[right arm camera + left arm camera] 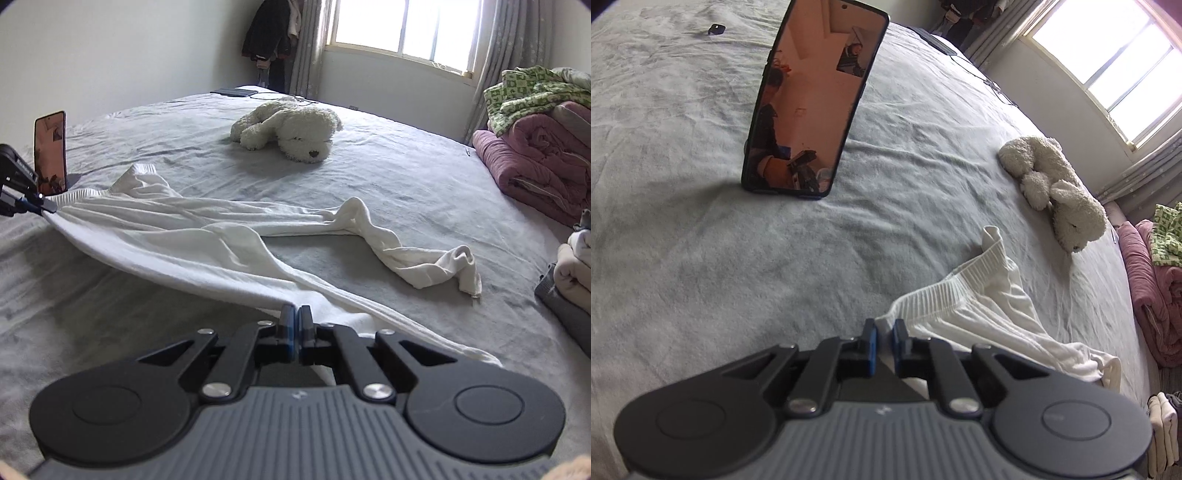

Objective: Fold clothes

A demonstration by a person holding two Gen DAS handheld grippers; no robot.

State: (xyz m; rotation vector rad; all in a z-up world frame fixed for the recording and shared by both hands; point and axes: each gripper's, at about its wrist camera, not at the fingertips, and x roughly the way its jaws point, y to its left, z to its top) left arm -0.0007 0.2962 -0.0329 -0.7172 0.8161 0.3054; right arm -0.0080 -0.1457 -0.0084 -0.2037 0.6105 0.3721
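Note:
White trousers (207,236) lie across the grey bed sheet (406,192), their ribbed waistband at the left and the legs trailing right. My left gripper (884,332) is shut on the corner of the waistband (945,291); in the right wrist view it shows at the far left edge as the left gripper (43,208), pinching that same corner. My right gripper (296,314) is shut on the near edge of the trousers, and the cloth is stretched taut and lifted between the two grippers. One trouser leg (436,258) lies twisted on the sheet.
A phone (812,99) stands upright on the bed behind the trousers. A white plush dog (295,129) lies further back. Folded pink and green quilts (535,147) and a stack of folded clothes (572,273) sit at the right edge. A window is behind.

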